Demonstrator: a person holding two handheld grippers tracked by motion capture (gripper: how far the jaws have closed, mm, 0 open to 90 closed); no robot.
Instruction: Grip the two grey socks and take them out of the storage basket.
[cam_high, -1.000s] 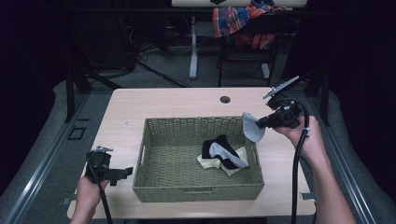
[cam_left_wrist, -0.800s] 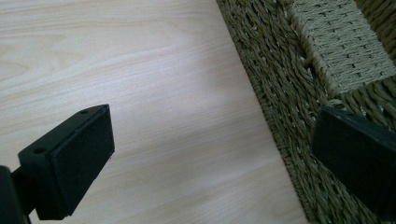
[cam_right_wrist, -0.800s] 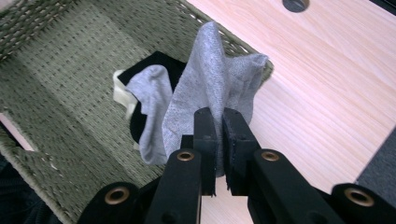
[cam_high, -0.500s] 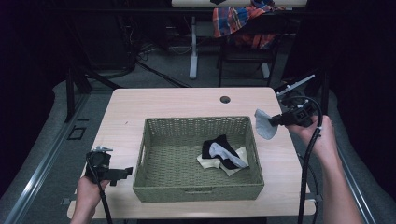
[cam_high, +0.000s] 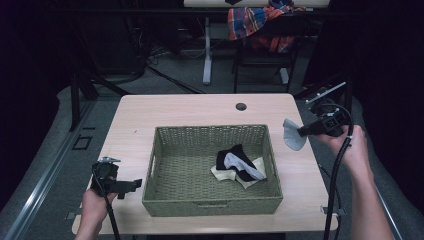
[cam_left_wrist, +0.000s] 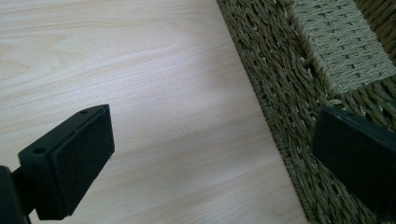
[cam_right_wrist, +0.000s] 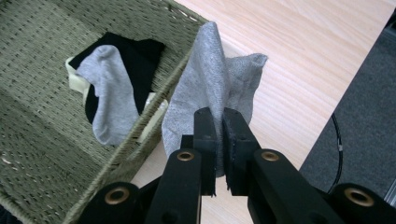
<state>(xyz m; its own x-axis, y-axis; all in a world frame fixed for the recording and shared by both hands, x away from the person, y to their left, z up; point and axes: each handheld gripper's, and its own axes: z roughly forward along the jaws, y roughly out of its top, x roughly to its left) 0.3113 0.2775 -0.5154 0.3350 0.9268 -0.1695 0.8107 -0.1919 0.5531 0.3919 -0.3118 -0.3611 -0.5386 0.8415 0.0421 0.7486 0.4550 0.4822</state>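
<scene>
Since the earlier frames, right gripper (cam_high: 303, 132) had carried the grey sock (cam_high: 293, 135) outward, from above the basket's right rim to a spot over bare table (cam_high: 175, 112) just right of the basket (cam_high: 210, 206). Jaws were clamped narrow on the sock's cloth, which hung down from them, clear of the tabletop as far as the high view showed. Right gripper view: the pinched sock (cam_right_wrist: 212, 88) draped ahead of the jaws, basket wall (cam_right_wrist: 140, 135) just beside it. Inside the basket lay a second grey sock (cam_high: 243, 164) on black cloth (cam_high: 231, 154) and a cream piece (cam_high: 222, 173). Left gripper (cam_high: 134, 184) had kept its place at the basket's near left corner, jaws wide and holding nothing; the left gripper view showed wood between them.
</scene>
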